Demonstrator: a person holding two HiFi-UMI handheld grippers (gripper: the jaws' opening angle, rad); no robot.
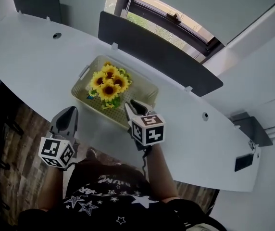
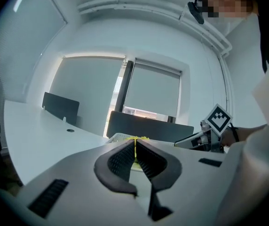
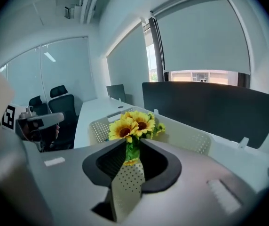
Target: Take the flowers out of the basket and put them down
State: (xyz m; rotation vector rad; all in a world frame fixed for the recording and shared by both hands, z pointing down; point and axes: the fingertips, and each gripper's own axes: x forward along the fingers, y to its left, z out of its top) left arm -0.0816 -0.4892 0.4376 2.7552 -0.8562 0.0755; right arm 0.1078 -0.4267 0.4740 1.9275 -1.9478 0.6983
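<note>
Two grippers hover over a white table [image 1: 31,57]. Sunflowers [image 1: 108,86] sit in the perforated basket [image 1: 149,94], just beyond the right gripper [image 1: 133,106], whose jaws are slightly parted and empty; the left gripper [image 1: 70,111] has its jaws closed on nothing. Shirt lettering [image 1: 106,181] is unreadably blurred.

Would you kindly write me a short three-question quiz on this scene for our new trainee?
1. True or false: the sunflowers lie on the desk, outside the basket.
2. Fill in: the jaws of the left tool stand ____ (together or apart).
3. Which tool is closer to the basket's near rim? A. the left tool. B. the right tool. C. both equally.
Key: 1 false, they stand in the basket; 2 together; 3 B.
</note>
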